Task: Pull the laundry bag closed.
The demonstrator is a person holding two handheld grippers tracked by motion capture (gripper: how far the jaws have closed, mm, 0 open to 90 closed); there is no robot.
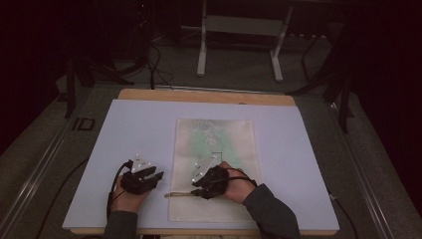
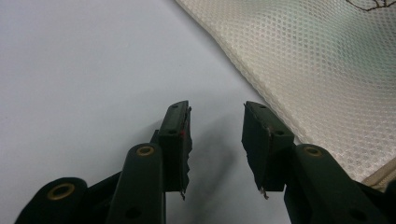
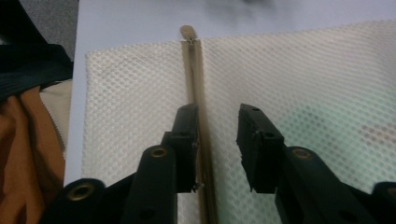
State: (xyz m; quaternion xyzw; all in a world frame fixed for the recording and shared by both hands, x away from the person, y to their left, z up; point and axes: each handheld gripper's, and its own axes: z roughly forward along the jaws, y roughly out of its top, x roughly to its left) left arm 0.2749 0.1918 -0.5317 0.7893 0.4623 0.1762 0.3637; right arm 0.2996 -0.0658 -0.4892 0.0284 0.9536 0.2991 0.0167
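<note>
The mesh bag (image 1: pixel 214 169) lies flat mid-frame on the white board (image 1: pixel 124 129). The right gripper (image 1: pixel 199 191), jaws parted, hovers over its zipper (image 3: pixel 198 93); the left gripper (image 1: pixel 158 177) gapes empty at lower left.

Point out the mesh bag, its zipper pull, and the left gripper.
mesh bag (image 1: pixel 214 144), high view, middle of the mesh.
zipper pull (image 3: pixel 187 31), right gripper view, tab past the bag's edge.
left gripper (image 2: pixel 216 140), left gripper view, gap between open jaws.
</note>
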